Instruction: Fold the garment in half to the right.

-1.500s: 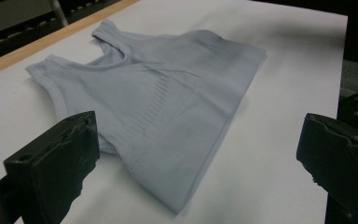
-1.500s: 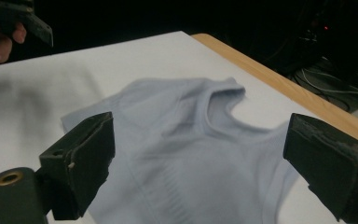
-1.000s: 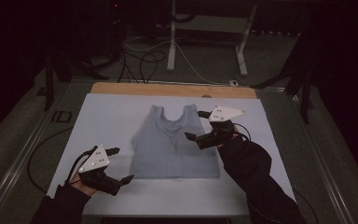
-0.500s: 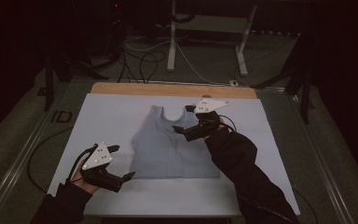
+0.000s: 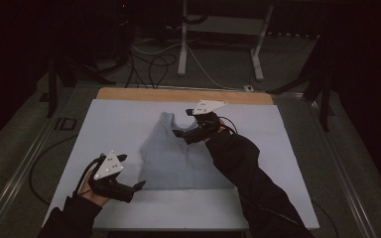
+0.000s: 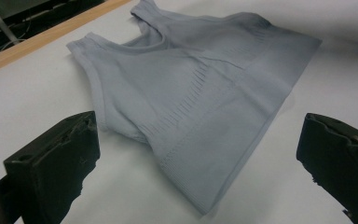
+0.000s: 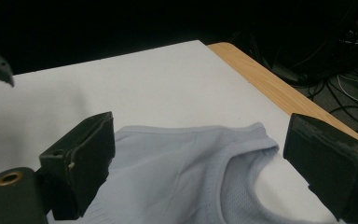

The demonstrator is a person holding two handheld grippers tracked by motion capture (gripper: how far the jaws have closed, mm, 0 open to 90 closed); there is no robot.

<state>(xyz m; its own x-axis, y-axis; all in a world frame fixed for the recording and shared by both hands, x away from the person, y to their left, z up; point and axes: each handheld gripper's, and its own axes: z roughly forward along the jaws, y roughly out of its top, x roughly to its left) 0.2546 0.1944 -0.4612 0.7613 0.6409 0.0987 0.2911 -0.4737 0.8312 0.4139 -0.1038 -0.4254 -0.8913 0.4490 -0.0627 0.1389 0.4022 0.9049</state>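
Grey tank top [image 5: 181, 156] flat | left gripper [image 6: 200, 154] wide open, hem ribbing close | right gripper [image 7: 200, 158] wide open, neckline close

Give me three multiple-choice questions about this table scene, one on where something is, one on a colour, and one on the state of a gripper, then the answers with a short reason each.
1. Where is the right hand-held gripper?
A. Over the top's neckline
B. Off the table
C. At the bottom hem

2. What colour is the sleeveless top?
A. Red
B. Pale grey-blue
C. Black

3. How do the jaws of the left hand-held gripper stand?
A. Shut on the top
B. Shut on nothing
C. Open, with nothing between them

Answers:
1. A: the high view shows it above the neckline, between the straps.
2. B: it looks pale grey-blue on the white table cover.
3. C: the left gripper view shows its jaws wide apart, short of the hem corner.
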